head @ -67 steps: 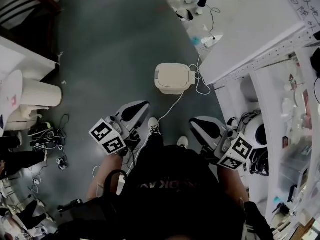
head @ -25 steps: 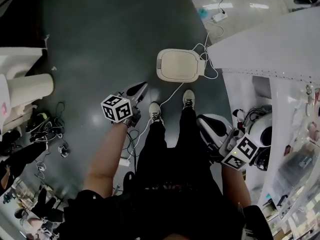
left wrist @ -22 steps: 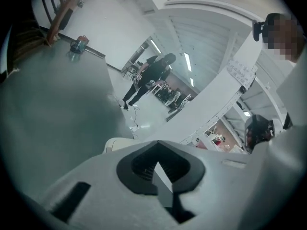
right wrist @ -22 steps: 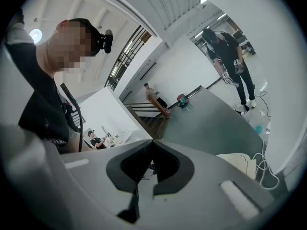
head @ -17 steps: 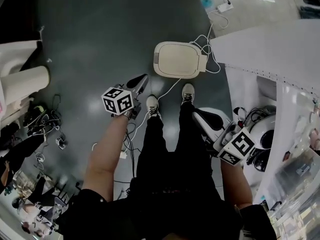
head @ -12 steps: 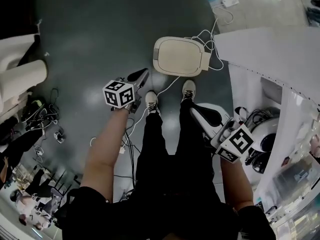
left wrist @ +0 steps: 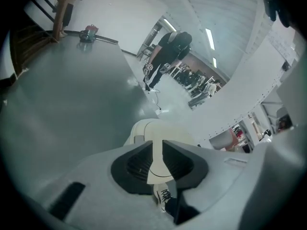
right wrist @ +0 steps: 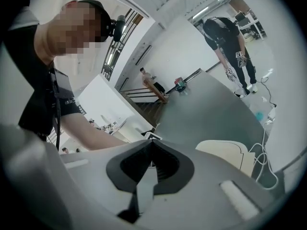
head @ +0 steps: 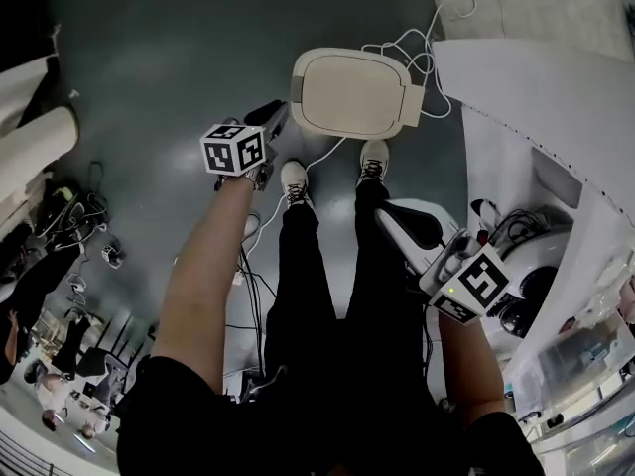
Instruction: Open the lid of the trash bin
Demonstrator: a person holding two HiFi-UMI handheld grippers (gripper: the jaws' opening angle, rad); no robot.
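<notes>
trash bin: the cream, round-cornered trash bin (head: pixel 349 92) stands on the dark floor (head: pixel 169 58) at the upper middle of the head view, just ahead of your shoes.
lid: the lid (left wrist: pixel 165 128) lies flat and closed on the bin.
left gripper: your left gripper (head: pixel 270 115) points at the bin's near left corner and sits just beside it. no view settles whether it touches. its marker cube (head: pixel 235 149) sits just below it in the frame.
left fingers: in the left gripper view (left wrist: pixel 157 143) the two dark pads stand slightly apart with a narrow slot between them. nothing is clamped. the bin shows through the slot, beyond the tips.
right gripper: your right gripper (head: pixel 399 222) hangs at the lower right of the head view, beside your right leg and well apart from the bin.
right fingers: in the right gripper view (right wrist: pixel 151 145) the tips meet, closed on nothing. the bin (right wrist: pixel 230 152) shows off to the right of the jaws.
shoes: your left shoe (head: pixel 294 182) and right shoe (head: pixel 374 157) stand just short of the bin.
cable: a white cable (head: pixel 417 53) loops on the floor at the bin's right side, touching or nearly touching it.
table: a white table (head: pixel 536 87) fills the upper right of the head view.
bystander: a person (left wrist: pixel 168 51) in dark clothes stands far across the floor in the left gripper view.
</notes>
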